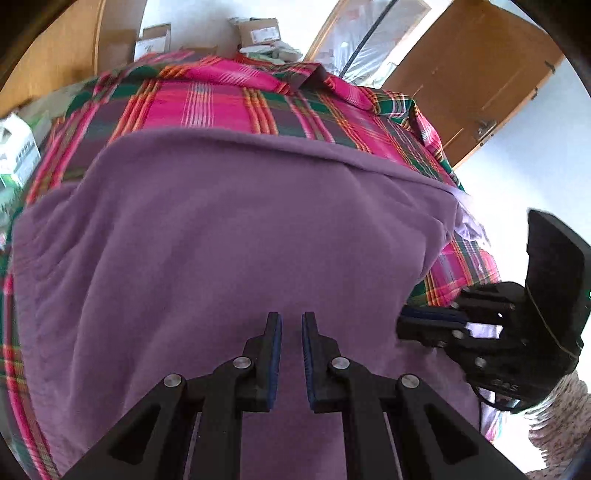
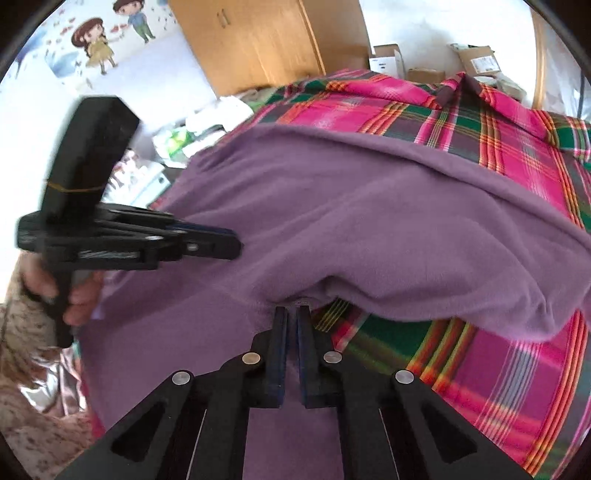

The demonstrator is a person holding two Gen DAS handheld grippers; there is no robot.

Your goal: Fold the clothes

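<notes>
My work surface is covered by a plaid cloth (image 1: 221,99) in pink, green and orange, its far edge rumpled into a raised fold near the cardboard boxes (image 1: 258,33) that stand beyond it against a white wall. A wooden door (image 1: 476,77) with a metal handle closes the room on the right of the left wrist view; in the right wrist view a wooden wardrobe (image 2: 255,40) stands at the back, beside a wall with cartoon children (image 2: 99,44) painted on it. The purple garment (image 1: 240,240) lies spread over the middle of the plaid cloth, its far hem running straight across with a broad strip of plaid showing beyond it. Bare plaid also shows along the left border and at the near right corner, where the garment's edge is lifted and hangs in a loose fold (image 2: 443,288) clear of the cloth. My left tool (image 1: 291,332) hovers low over the flat purple fabric with its two fingers slightly parted and nothing between them. My right tool (image 2: 292,317) has its fingers pressed nearly together, pinching the garment's near edge, so that the fabric puckers at the tips. In the right wrist view my hand (image 2: 79,295) grips the left tool's handle at the garment's left margin, with a speckled sleeve (image 2: 22,332) below it.
</notes>
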